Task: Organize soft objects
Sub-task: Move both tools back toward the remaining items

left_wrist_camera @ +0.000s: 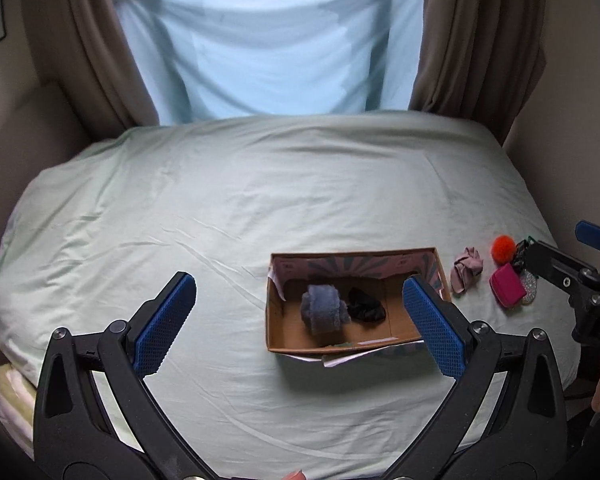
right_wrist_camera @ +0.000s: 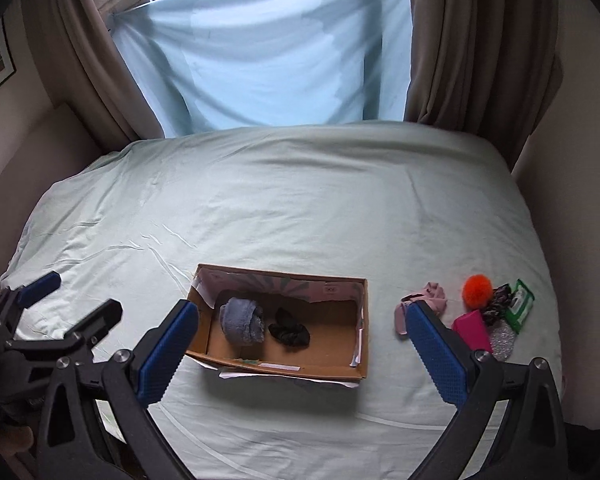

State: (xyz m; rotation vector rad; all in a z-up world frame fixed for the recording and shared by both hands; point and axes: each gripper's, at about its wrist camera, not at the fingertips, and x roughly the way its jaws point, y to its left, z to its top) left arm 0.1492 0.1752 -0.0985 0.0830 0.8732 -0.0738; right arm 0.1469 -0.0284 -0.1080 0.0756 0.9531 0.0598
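An open cardboard box lies on the bed. Inside it sit a fuzzy grey-blue roll and a black scrunchie. To the box's right lie a pink cloth, an orange pompom, a magenta pouch, a dark patterned scrunchie, a silver glitter piece and a green wipes pack. My left gripper hangs open in front of the box, empty. My right gripper is open and empty too, nearer the loose items.
The pale green bedsheet covers the whole bed. A light blue sheet hangs over the window between brown curtains. Walls close in on both sides of the bed. Folded yellow bedding shows at the lower left bed edge.
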